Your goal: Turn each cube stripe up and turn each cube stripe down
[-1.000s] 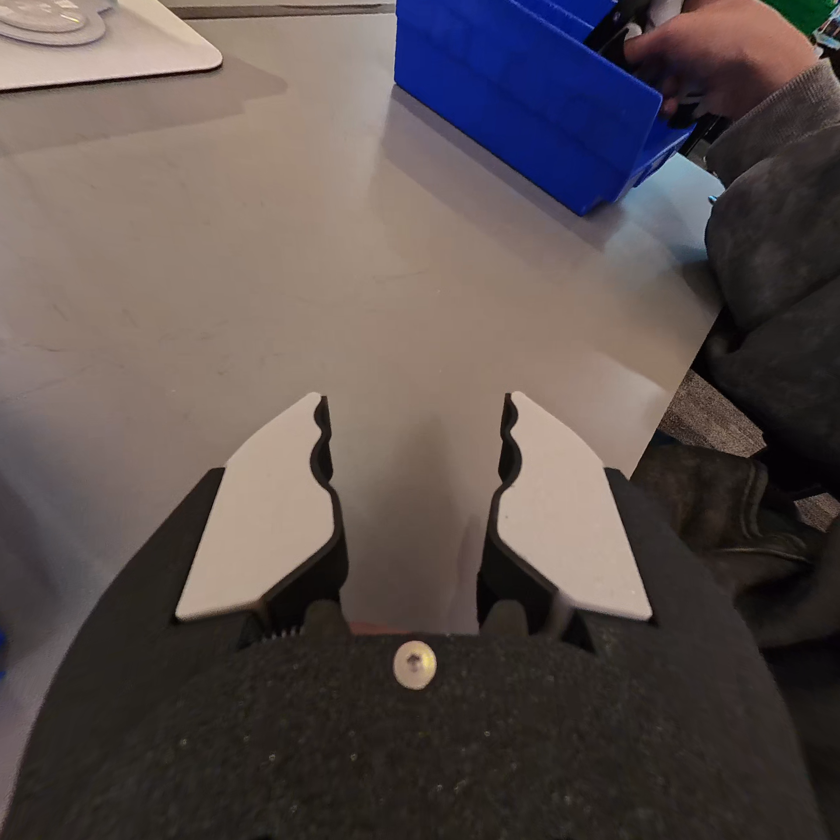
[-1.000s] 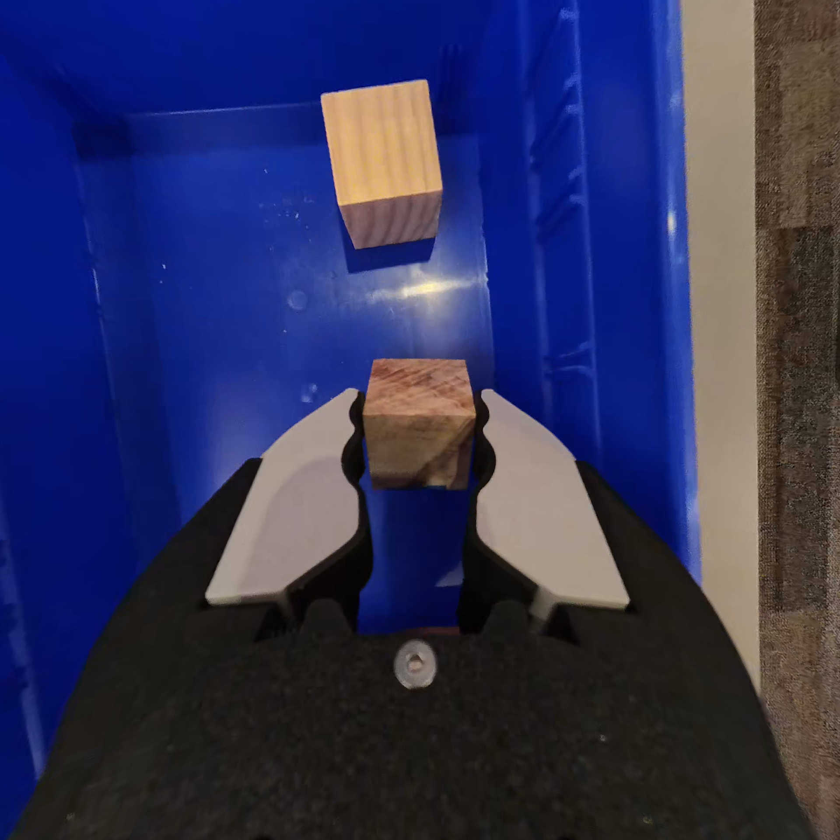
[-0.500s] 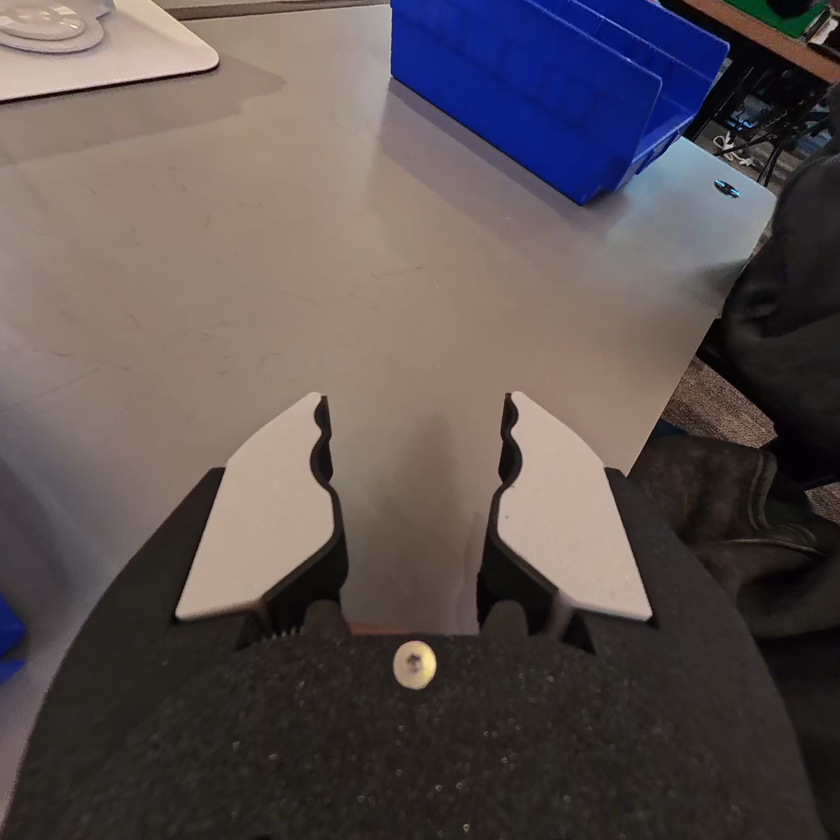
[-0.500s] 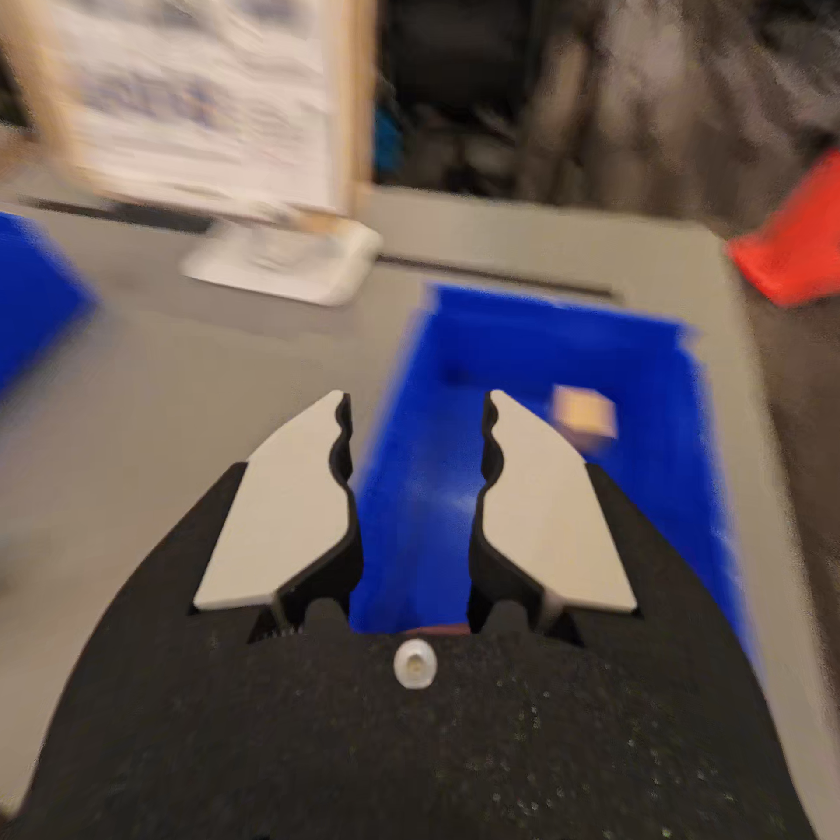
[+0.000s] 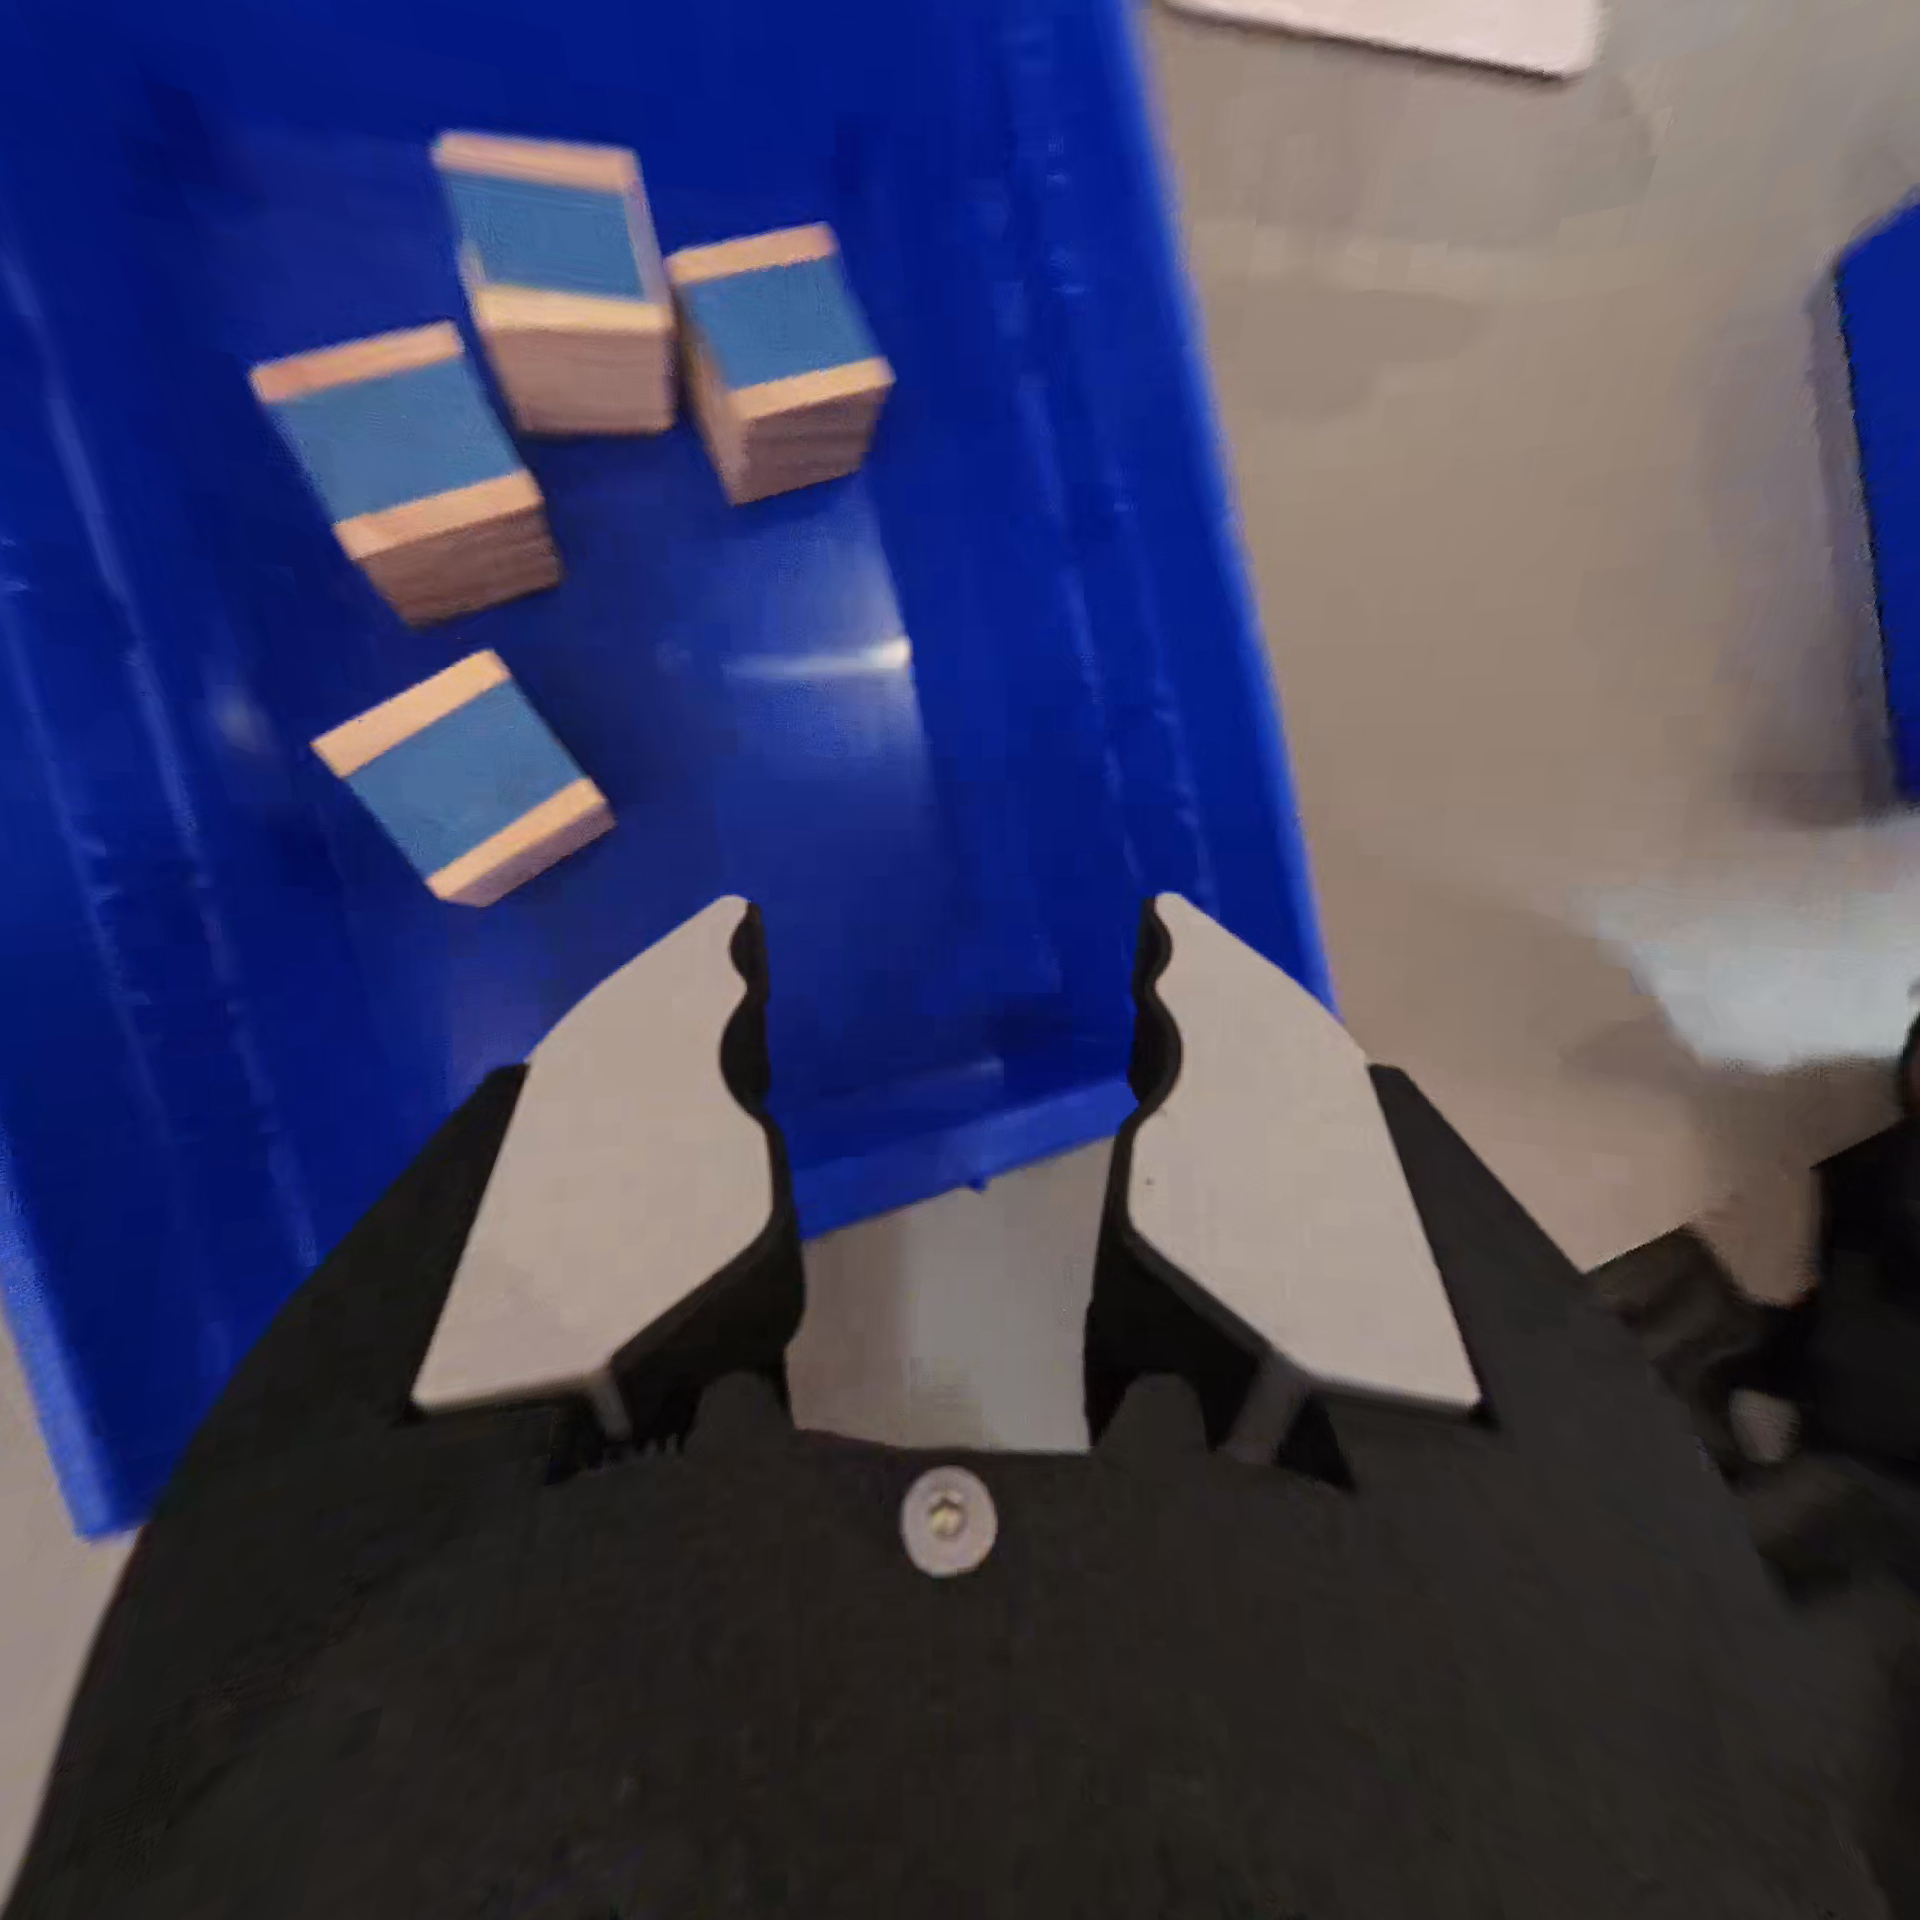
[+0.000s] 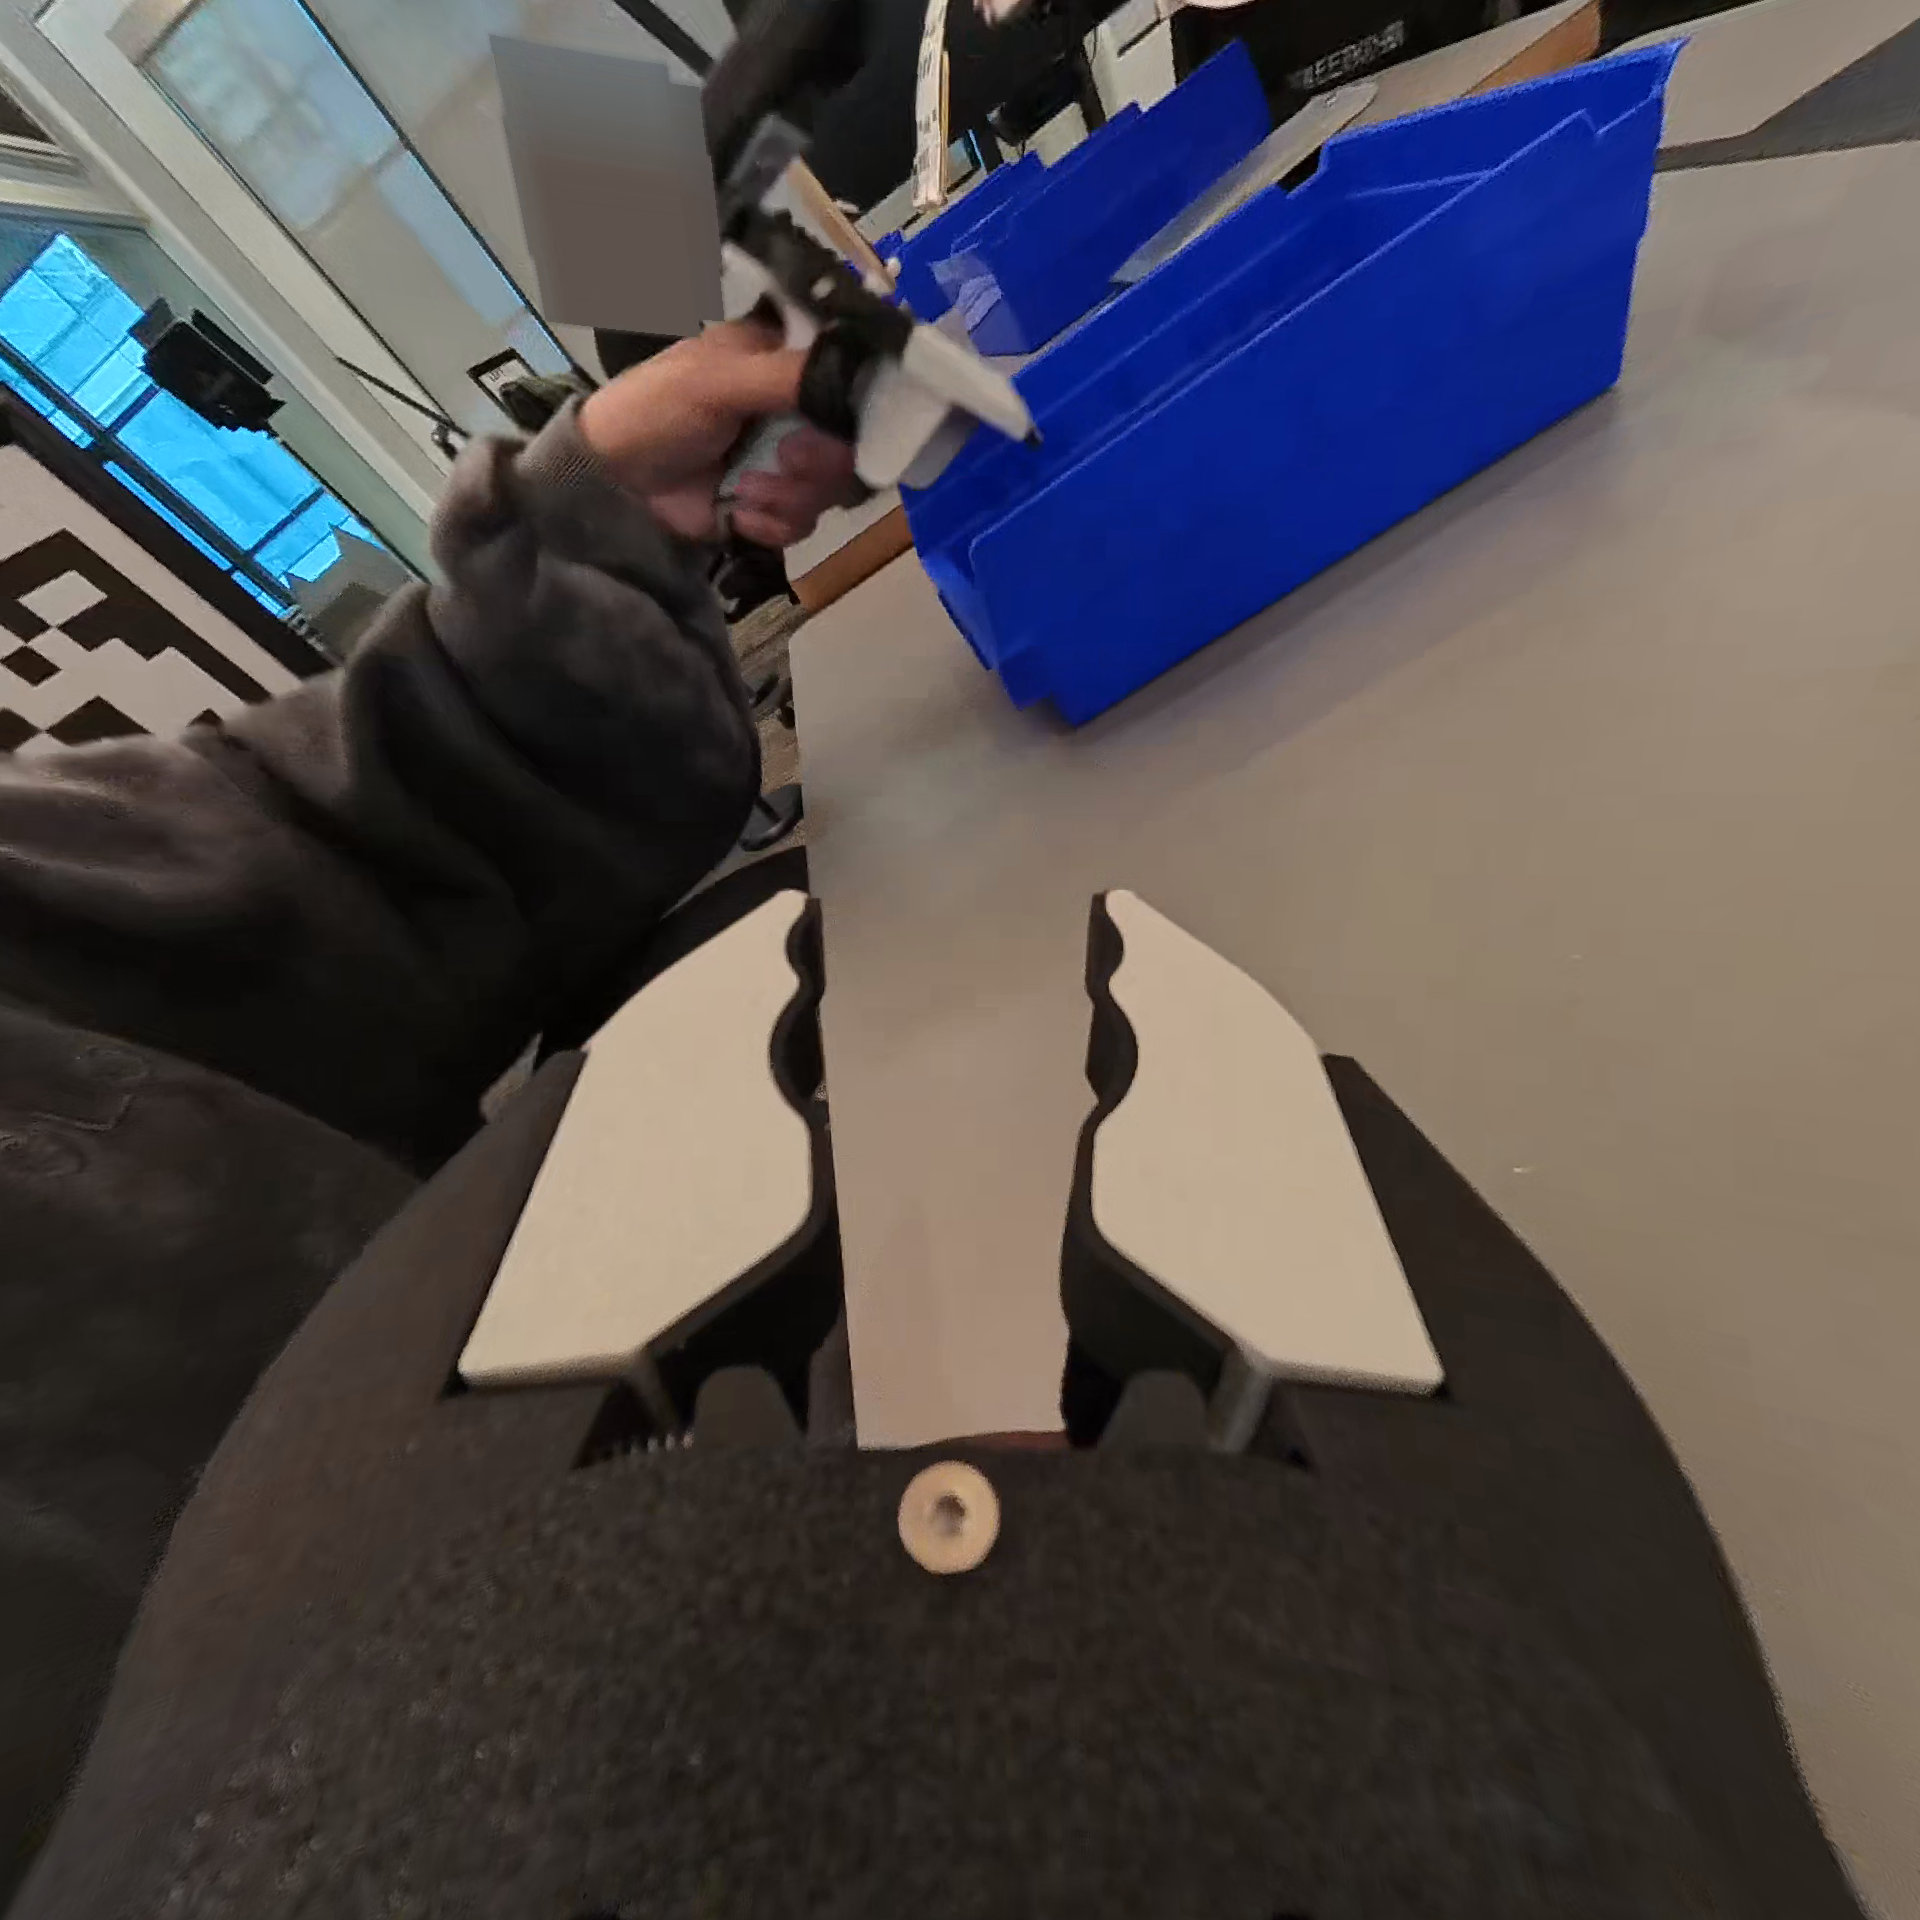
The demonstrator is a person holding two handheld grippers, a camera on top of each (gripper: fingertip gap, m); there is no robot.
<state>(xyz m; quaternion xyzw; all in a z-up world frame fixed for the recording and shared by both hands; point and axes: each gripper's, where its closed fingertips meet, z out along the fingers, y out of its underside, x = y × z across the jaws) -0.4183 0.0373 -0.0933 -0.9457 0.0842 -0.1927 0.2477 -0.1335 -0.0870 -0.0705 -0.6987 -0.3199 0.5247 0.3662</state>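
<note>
Several wooden cubes lie in a blue bin (image 5: 1143, 520), each with a blue stripe facing up: one at the far end (image 5: 551, 281), one to its right (image 5: 779, 353), one on the left (image 5: 400, 468), one nearest (image 5: 462, 774). My left gripper (image 5: 948, 925) is open and empty above the bin's near end, right of the cubes. It also shows in the right wrist view (image 6: 935, 384), held by a hand over the bin (image 6: 1299, 447). My right gripper (image 6: 956, 914) is open and empty, low over the grey table (image 6: 1455, 935).
A second blue bin (image 5: 1881, 520) stands to the right on the table. A white pad (image 5: 1403, 21) lies beyond the bin. More blue bins (image 6: 1091, 197) stand farther back. The person's dark sleeve (image 6: 468, 727) is by the table's left edge (image 6: 800, 727).
My left gripper swung from over bare table to over the bin of striped cubes. My right gripper let go of a wooden cube in the other bin and pulled out over the table.
</note>
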